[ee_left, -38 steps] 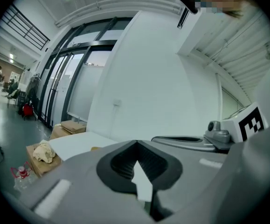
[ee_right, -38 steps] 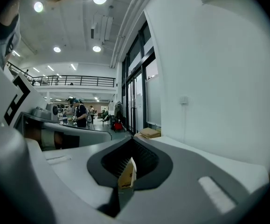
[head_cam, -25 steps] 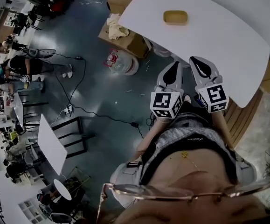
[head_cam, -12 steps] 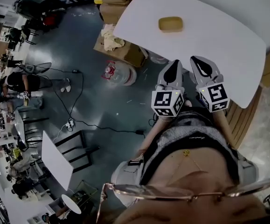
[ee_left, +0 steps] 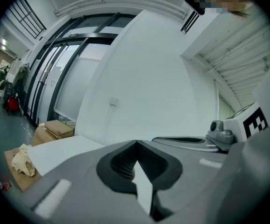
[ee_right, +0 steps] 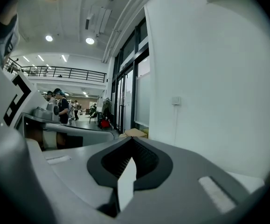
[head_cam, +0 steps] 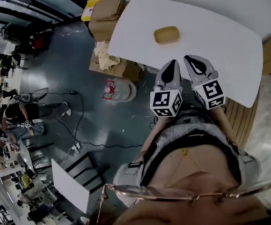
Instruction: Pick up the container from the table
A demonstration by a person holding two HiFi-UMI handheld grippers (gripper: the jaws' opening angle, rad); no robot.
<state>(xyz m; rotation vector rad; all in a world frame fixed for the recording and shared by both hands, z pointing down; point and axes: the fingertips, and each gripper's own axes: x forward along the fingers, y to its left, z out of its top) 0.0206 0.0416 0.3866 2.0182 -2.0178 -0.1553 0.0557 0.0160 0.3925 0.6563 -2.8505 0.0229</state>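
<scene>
Shows tan, round-cornered container [head_cam: 167, 34] on white bench [head_cam: 219, 41], contents too small to tell, with left claw [head_cam: 172, 63] and right claw [head_cam: 191, 60] both closed on nothing, well apart from it.

Your head camera looks steeply down past your chest, with the white table [head_cam: 219, 36] at upper right. Each gripper camera rides close behind its own jaws, facing level outward; the left one shares that table, lower left.
</scene>
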